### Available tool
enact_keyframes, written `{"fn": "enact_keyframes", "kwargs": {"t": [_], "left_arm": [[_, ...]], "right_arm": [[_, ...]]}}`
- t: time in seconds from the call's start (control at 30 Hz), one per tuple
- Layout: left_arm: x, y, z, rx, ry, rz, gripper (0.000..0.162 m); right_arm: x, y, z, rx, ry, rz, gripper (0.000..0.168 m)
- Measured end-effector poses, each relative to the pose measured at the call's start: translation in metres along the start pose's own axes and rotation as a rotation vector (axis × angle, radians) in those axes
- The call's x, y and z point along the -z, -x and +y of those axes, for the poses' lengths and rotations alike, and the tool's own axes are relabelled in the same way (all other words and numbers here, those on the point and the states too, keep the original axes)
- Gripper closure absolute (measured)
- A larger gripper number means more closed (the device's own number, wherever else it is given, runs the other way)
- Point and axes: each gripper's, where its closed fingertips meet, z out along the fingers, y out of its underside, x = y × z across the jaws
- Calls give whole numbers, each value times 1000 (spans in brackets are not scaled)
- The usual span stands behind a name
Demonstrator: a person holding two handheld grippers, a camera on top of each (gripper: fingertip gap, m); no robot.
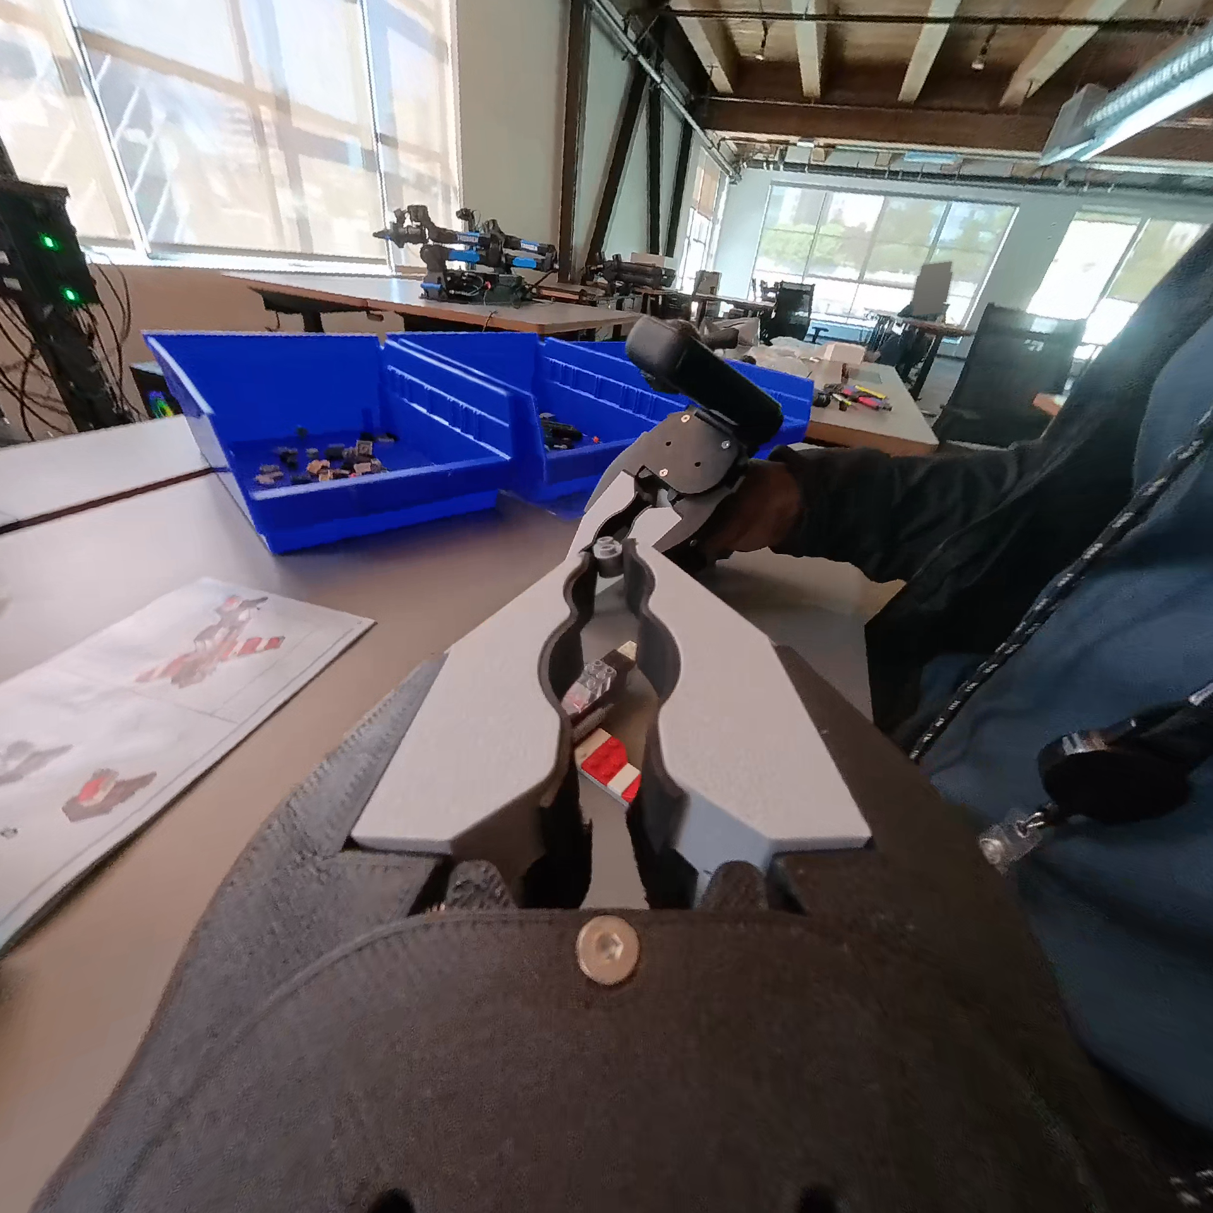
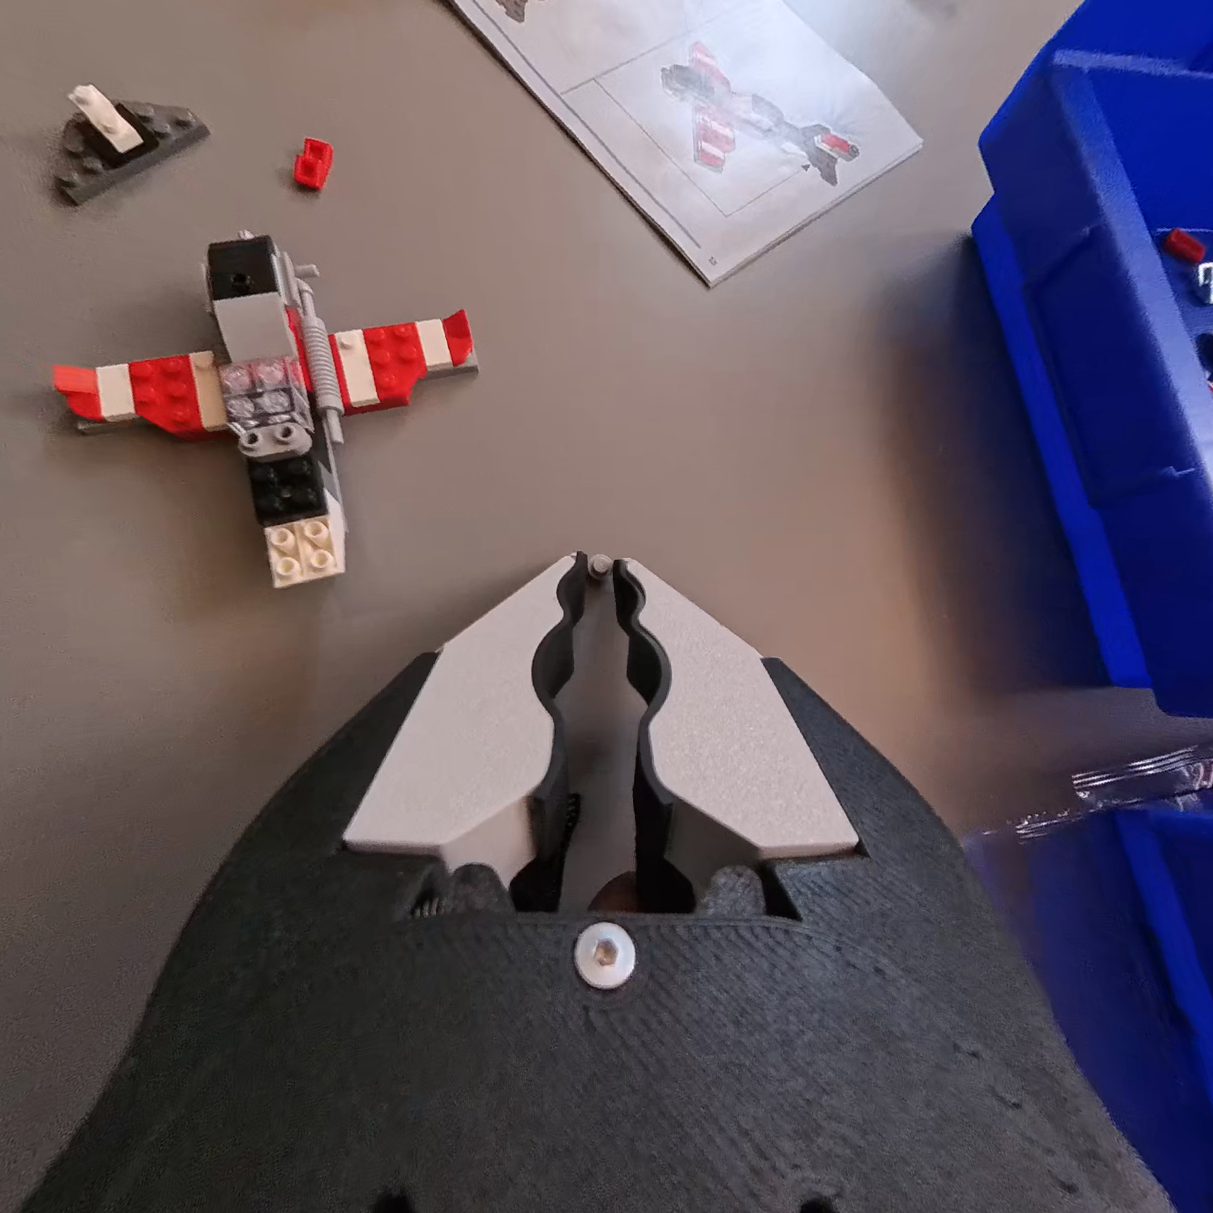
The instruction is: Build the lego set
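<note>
My left gripper is shut on a small grey round piece at its tips. It hovers over the red, white and black plane model, which shows through the jaws. My right gripper is shut on a small grey stud piece above the bare table. The plane model lies to its upper left. In the left wrist view the right gripper points down, with its tips just behind my left gripper's tips. I cannot tell if the two pieces touch.
A dark grey wedge plate with a white piece and a loose red brick lie beyond the model. The instruction booklet lies open. Blue bins hold small parts. A clear bag lies at the right. A person's dark sleeve is close. Spacing between my two grippers at the tips: around 20 cm.
</note>
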Motion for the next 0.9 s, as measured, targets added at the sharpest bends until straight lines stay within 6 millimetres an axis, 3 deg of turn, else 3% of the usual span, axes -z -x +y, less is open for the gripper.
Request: {"fn": "enact_keyframes", "kwargs": {"t": [0.1, 0.17, 0.33, 0.43, 0.6, 0.9], "left_arm": [[0, -5, -5, -81, -21, -5, 154], [0, -8, -8, -133, -32, -12, 154], [0, -15, -15, -252, -60, -37, 154], [1, -15, -17, -296, -61, -60, 154], [2, -17, -19, -329, -61, -69, 154], [0, -20, -16, -334, -44, -54, 154]], "right_arm": [[7, 5, -16, 17, -50, -17, 160], [17, 15, -39, 44, -119, -54, 160], [57, 67, -115, 164, -340, -228, 160], [76, 98, -142, 262, -401, -317, 160], [83, 118, -157, 343, -408, -356, 160], [82, 123, -161, 348, -408, -378, 160]]}}
